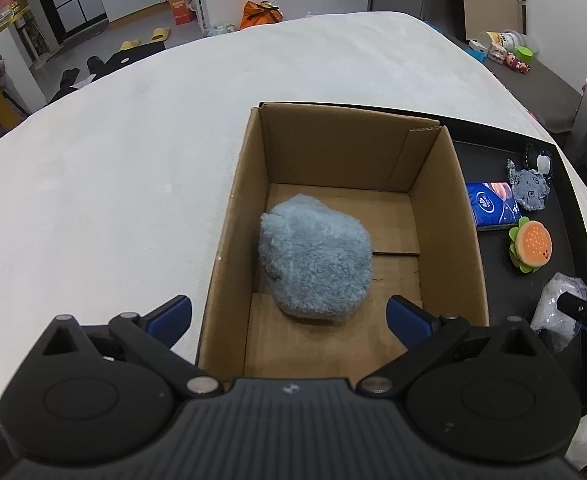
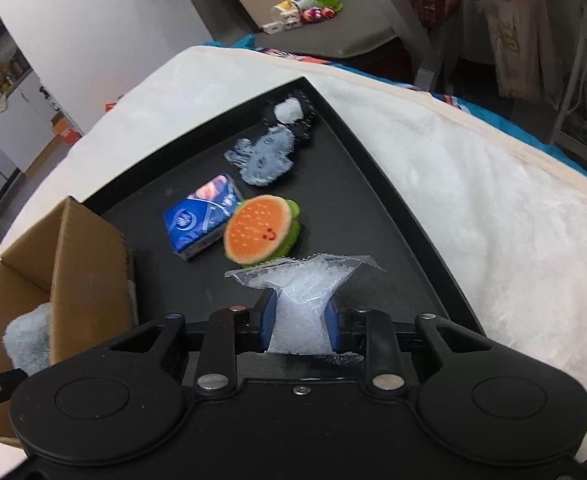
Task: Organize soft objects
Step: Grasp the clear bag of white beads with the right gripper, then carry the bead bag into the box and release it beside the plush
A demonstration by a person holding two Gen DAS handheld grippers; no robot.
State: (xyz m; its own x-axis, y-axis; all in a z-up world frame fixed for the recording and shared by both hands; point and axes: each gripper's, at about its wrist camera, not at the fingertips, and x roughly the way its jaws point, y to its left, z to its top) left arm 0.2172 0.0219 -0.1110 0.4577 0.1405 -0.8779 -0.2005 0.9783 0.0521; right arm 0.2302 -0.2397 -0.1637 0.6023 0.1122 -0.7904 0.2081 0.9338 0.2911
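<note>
Right gripper [image 2: 300, 318] clamped on a clear plastic bag [image 2: 299, 296] of white filling, jaws pinching it near the middle so the film bunches into a waist and flares out above. Sits on the black tray [image 2: 373, 184], at 6 o'clock from the burger plush [image 2: 259, 230] and nearly touching it. Probably very light, squashy and slippery: loose contents likely to shift inside the film, so a hold low on the body looks safer than one on the crimped top edge, which could tear or slide free. Worth lifting gently and level.

Left gripper [image 1: 289, 312] wide apart, holding nothing, hovering over the near end of the cardboard box [image 1: 237, 216]. Inside, a fluffy blue plush [image 1: 315, 258] lying on the floor of the box, toward the wall at 9 o'clock, with room left at 3 o'clock for the bag.

Other tray pieces: blue tissue pack [image 2: 199, 220] at 9 o'clock from the burger, touching it; grey plush [image 2: 263, 158] at 12 o'clock; a black-and-white plush [image 2: 293, 116] beyond that, overlapping the grey one. All soft and compressible, best pinched across the thickest part. Tray and box resting on a bed [image 1: 113, 160] with a white cover.
</note>
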